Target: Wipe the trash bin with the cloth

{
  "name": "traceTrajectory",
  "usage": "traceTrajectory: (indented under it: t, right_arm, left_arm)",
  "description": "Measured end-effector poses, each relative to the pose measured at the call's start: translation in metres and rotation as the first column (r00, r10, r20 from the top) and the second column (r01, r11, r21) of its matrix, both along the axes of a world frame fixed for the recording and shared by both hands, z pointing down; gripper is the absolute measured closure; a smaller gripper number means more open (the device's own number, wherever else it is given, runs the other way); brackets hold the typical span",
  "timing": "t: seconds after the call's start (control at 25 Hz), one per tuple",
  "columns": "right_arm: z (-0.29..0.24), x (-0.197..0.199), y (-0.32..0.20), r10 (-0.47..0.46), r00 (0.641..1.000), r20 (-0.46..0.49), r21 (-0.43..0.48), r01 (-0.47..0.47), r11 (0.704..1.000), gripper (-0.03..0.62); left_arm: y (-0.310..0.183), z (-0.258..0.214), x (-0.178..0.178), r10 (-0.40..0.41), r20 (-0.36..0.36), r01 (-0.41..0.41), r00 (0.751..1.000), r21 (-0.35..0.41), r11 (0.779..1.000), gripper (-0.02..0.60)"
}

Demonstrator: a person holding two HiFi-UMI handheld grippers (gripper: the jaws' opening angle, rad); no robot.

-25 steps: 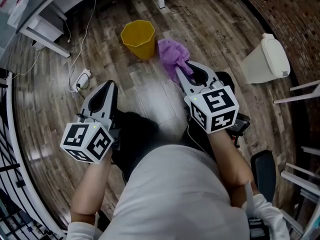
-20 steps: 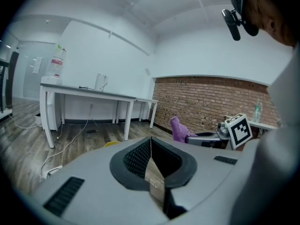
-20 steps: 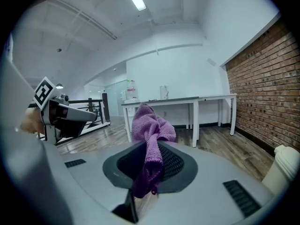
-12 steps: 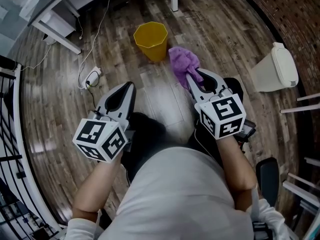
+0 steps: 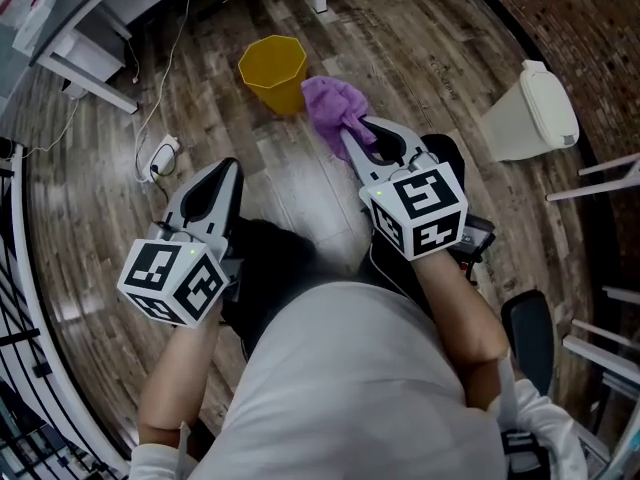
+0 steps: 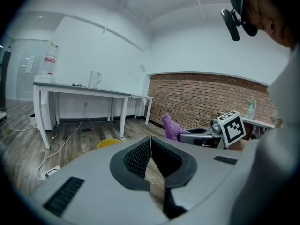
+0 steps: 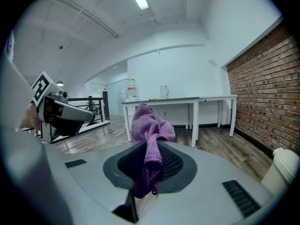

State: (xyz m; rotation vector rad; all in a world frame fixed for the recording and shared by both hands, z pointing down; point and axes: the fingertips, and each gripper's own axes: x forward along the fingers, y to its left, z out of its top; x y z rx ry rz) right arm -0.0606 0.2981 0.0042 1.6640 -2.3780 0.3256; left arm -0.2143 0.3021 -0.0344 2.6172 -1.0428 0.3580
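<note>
A yellow trash bin [image 5: 273, 71] stands open on the wooden floor ahead of me; its rim also peeks over the left gripper's body as the yellow bin [image 6: 110, 143]. My right gripper [image 5: 352, 140] is shut on a purple cloth [image 5: 332, 109], which bunches beyond its tip just right of the bin, held in the air. In the right gripper view the purple cloth [image 7: 150, 130] hangs pinched between the jaws. My left gripper [image 5: 225, 172] is shut with nothing in it, held lower left of the bin, and its jaws [image 6: 151, 144] meet in its own view.
A white lidded bin [image 5: 532, 114] stands by the brick wall at the right. White table legs [image 5: 95, 80] and a power strip with cables [image 5: 160, 156] lie at the left. A black railing [image 5: 18, 298] runs along the left edge. White tables [image 6: 79, 90] stand farther back.
The view shifted back and forth with the head. Both grippers keep nearly the same pose, the right one still holding the cloth close to the yellow bin.
</note>
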Motion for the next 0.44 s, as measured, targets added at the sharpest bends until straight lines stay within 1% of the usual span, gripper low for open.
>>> traceTrajectory:
  t: [0.24,0.44]
  right_arm:
    - [-0.0005,0.0042,0.0016,0.003,1.0,-0.008,-0.005,-0.003,1.0,0.53]
    - [-0.0006,-0.0038,0.0006,-0.006,1.0,-0.012,0.003,0.006,1.0,0.53]
  left_arm:
    - [0.0009,0.0022,0.0069,0.016,0.002,-0.016,1.0,-0.017,1.0,0.575]
    - [0.0012,0.0003,-0.0004,0.008,0.005,-0.008,1.0,-0.012,1.0,0.575]
